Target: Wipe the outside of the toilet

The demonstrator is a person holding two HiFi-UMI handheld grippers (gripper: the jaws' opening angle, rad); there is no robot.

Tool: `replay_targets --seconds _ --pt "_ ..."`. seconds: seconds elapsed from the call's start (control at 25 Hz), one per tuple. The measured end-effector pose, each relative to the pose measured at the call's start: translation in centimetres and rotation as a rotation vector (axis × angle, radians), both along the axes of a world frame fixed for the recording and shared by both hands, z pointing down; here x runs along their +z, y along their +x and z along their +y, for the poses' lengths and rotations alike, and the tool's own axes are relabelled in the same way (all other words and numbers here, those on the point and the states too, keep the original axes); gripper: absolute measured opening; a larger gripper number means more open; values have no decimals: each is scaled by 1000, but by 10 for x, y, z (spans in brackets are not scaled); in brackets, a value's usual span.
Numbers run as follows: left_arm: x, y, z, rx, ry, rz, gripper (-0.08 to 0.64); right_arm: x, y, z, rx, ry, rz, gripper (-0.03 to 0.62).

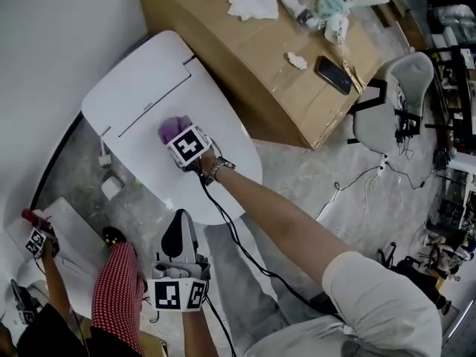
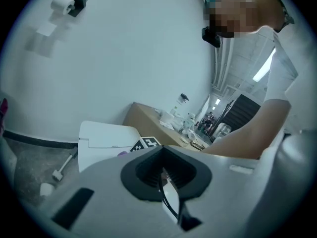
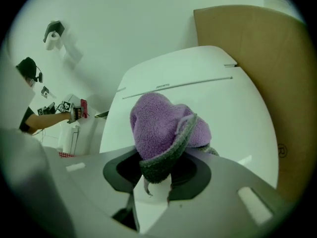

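Your right gripper (image 1: 178, 136) pinches the soft, light purple cloth (image 3: 163, 127) by its hem on the slick toilet lid (image 1: 137, 88); left gripper (image 1: 179, 229), six o'clock, fingers together, empty.

I am the left gripper (image 2: 166, 182), and my grey body fills the bottom of the frame. My jaws sit together in their dark recess with nothing between them. Just above me at centre is the white toilet (image 2: 106, 138), lid down. A marker cube (image 2: 147, 144) and a scrap of purple cloth (image 2: 122, 153) lie at its near edge. A brown desk (image 2: 143, 119) stands behind it. A toilet-paper roll (image 2: 63, 4) hangs on the wall at upper left. A bare arm (image 2: 247, 133) crosses the right side.
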State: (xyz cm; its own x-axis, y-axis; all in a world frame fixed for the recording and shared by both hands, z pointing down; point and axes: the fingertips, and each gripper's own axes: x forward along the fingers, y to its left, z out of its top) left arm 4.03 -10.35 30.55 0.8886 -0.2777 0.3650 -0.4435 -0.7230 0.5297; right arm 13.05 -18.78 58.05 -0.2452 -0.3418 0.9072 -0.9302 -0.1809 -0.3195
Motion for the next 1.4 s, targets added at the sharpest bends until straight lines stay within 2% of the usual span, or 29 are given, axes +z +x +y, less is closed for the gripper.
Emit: replay_targets --seconds 0.08,0.16,0.32,0.8,1.12,1.4 --pt "-7 -5 -2 1 11 8 6 -2 -20 -5 -5 21 -33 128" --pt "-10 -10 -1 2 15 14 6 -4 -30 -4 -8 18 -15 128" --pt "-13 -21 3 -13 -3 28 6 -2 -45 3 5 -36 -15 128" --pt "2 -63 6 -47 -39 25 6 -3 -102 -19 -25 15 -71 127" --pt "0 -71 1 -78 -31 34 6 -4 -137 -15 -143 -2 -85 128" --pt "-1 -61 11 -53 -24 41 6 -2 -151 5 -184 5 -86 128"
